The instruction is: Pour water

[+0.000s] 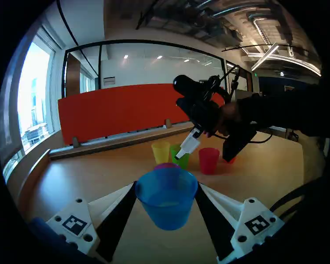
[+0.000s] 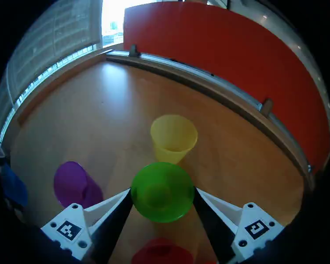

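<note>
In the left gripper view, the left gripper [image 1: 166, 187] has its jaws pressed on both sides of a blue cup [image 1: 167, 209] at lower centre. A yellow cup [image 1: 160, 152], green cup [image 1: 181, 158] and red cup [image 1: 208, 160] stand mid-frame on the bench [image 1: 99, 176]. In the right gripper view, the right gripper [image 2: 163, 194] has its jaws clasping the green cup [image 2: 163, 187] at lower centre, just below the yellow cup [image 2: 174, 136].

Office w/ glass partition [image 1: 160, 66], ducts [image 1: 257, 20]

The blue cup [image 1: 166, 200], translucent, hangs upright above the table [image 1: 99, 171], clamped between the left gripper's [image 1: 166, 185] fingers, with a little water at its bottom. The green cup [image 2: 163, 191] stands upright, pinched by the right gripper [image 2: 162, 190], just before the yellow cup [image 2: 174, 136].
</note>
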